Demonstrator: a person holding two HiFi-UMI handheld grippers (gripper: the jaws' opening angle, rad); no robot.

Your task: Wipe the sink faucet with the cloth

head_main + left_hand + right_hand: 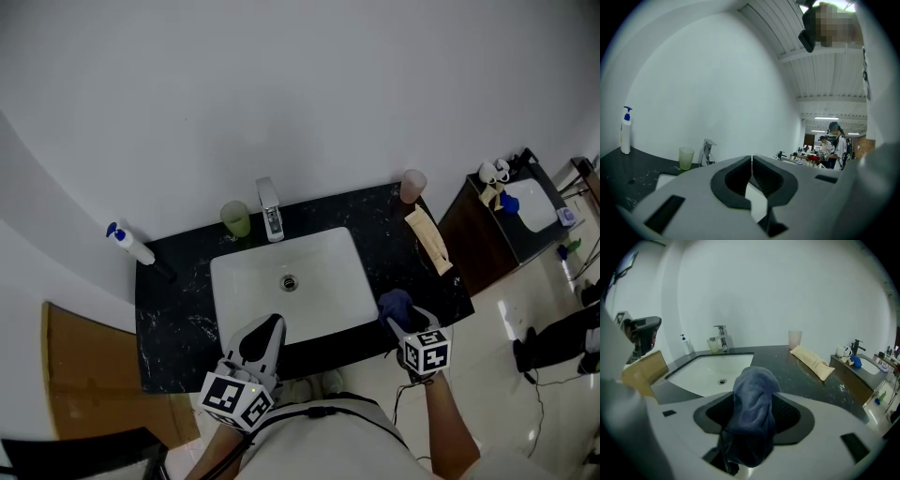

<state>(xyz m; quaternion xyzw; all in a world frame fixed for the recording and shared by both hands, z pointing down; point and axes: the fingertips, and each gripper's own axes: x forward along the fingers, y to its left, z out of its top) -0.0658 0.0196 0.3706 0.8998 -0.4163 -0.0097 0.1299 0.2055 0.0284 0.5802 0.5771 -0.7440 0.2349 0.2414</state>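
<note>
Position of the left tongs (751, 159): level over the front edge of the white rectangular sink basin (323, 272), with the tips pressed together and nothing between them.

Position of the right tongs (753, 397): tilted downward above the front right part of the black speckled stone table (178, 319), just right of the basin. The jaws stood spread wide. The blue-grey bunched cloth (752, 423) sat in the gap between the two dark pads and drooped over the front of the tongs. It appeared to lie loose there rather than being pinched, though the folds hid the contact points.

The cloth was well apart from the chrome single-lever faucet (271, 220), which stood upright at the back rim of the basin, near the white wall.

Other items on the table:
- The translucent green cup (235, 218) stood just left of the faucet.
- The white pump bottle with a blue top (128, 243) stood at the back left corner.
- The pale pink cup (412, 186) stood at the back right corner.
- The flat tan paper packet (428, 240) lay along the right edge, between the pink cup and the right tongs.
</note>
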